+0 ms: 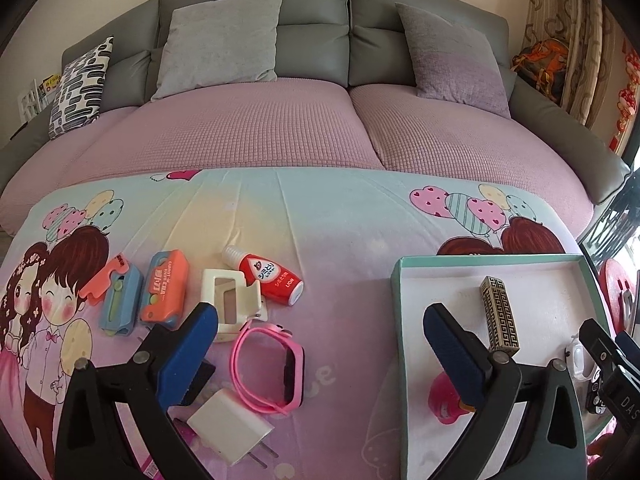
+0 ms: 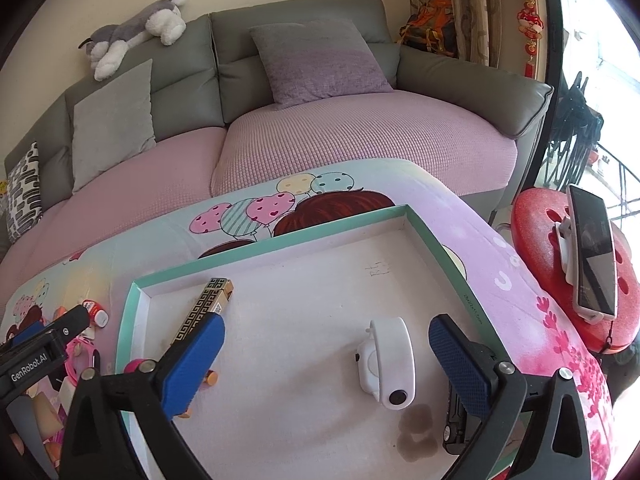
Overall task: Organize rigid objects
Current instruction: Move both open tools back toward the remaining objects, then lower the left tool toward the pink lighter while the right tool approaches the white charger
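Note:
A teal-rimmed tray (image 1: 397, 308) (image 2: 280, 245) lies on a cartoon cloth. It holds a gold-patterned lighter (image 1: 499, 313) (image 2: 202, 309), a white device (image 2: 387, 360) and a black object (image 2: 454, 428). Left of the tray lie a pink watch (image 1: 266, 364), a white charger (image 1: 230, 428), a white clip (image 1: 228, 304), a red bottle (image 1: 268, 276) and two orange-blue cutters (image 1: 164, 294). My left gripper (image 1: 320, 354) is open and empty above the cloth between the watch and the tray. My right gripper (image 2: 326, 354) is open over the tray, around the white device.
A grey sofa (image 1: 312, 24) with a pink cover and cushions stands behind. A plush dog (image 2: 136, 28) lies on its back. A red stool (image 2: 540, 240) with a phone (image 2: 592, 252) in a stand is at the right. A pink item (image 1: 440, 400) lies in the tray.

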Demonstrator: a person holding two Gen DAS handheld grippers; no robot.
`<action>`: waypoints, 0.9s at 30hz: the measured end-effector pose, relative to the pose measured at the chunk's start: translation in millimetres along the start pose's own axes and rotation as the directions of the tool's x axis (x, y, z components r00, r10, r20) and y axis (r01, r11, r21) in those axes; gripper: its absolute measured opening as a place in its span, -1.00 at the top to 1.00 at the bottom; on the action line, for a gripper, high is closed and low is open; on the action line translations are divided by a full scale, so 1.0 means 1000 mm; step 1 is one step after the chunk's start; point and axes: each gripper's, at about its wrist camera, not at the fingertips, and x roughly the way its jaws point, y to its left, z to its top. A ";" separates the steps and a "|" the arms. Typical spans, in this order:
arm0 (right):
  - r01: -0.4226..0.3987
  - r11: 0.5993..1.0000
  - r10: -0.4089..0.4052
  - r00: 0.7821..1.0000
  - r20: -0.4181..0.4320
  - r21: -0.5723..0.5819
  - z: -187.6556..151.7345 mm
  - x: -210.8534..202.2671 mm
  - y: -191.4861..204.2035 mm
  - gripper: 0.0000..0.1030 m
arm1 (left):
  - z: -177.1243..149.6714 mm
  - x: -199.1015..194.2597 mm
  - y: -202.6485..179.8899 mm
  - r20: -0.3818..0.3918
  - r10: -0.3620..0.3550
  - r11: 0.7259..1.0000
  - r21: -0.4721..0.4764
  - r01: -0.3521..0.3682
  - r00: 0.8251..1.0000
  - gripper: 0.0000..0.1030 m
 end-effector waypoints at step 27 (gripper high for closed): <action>-0.242 0.955 0.250 0.968 0.028 -0.170 0.000 -0.032 0.104 -1.00 | -0.020 -0.032 0.121 0.010 0.126 0.984 -0.125 -0.123 0.992 -0.99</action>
